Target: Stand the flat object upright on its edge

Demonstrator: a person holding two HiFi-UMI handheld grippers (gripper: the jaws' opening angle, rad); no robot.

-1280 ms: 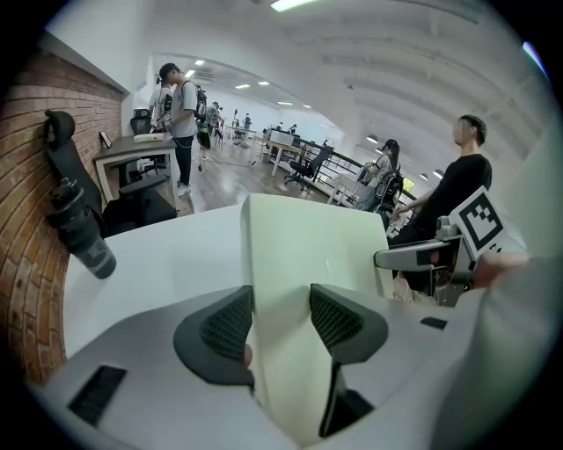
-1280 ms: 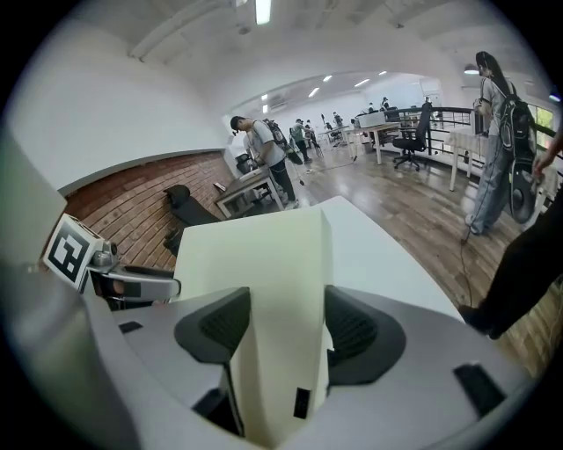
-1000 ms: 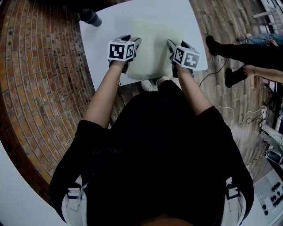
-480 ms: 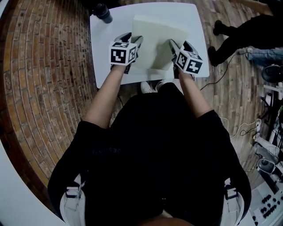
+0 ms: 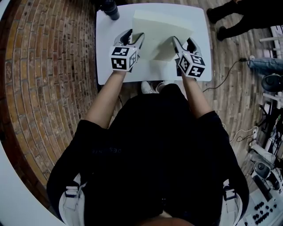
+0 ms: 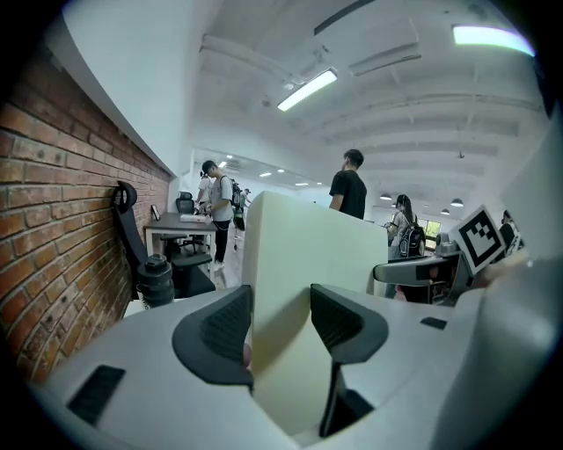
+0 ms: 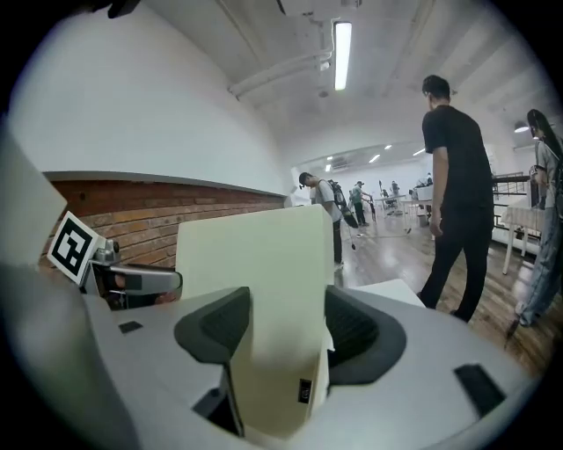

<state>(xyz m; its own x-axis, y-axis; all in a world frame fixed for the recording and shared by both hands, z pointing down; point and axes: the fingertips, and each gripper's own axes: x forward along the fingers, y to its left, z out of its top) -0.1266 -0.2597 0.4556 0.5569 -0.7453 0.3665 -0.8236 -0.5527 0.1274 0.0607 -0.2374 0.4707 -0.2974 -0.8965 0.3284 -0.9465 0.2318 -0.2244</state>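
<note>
Raising looks to be the step in hand. The left gripper [image 5: 132, 40] has its fingers [image 6: 220, 327] pinching the left side of the pale board [image 5: 161, 28]. The board sits over the middle of the white worktop [image 5: 108, 73], its near side lifted and its far edge low toward the surface, so it is tilted rather than upright. The right gripper [image 5: 182, 44] has its fingers [image 7: 362, 338] clamped on the board's right side in the same way. Whether the far edge touches the worktop cannot be told. The next move probably calls for both hands to swing the near side higher together. They would need an even grip so the board neither twists nor skids away, and a check that it balances before letting go. Around it, brick floor [image 5: 48, 88] lies to the left. A dark bottle [image 5: 110, 8] stands at the worktop's far left corner, near the board's far edge, and is the likeliest thing to be knocked. At the far right a bystander's legs [image 5: 230, 15] stand well apart from the worktop.
</note>
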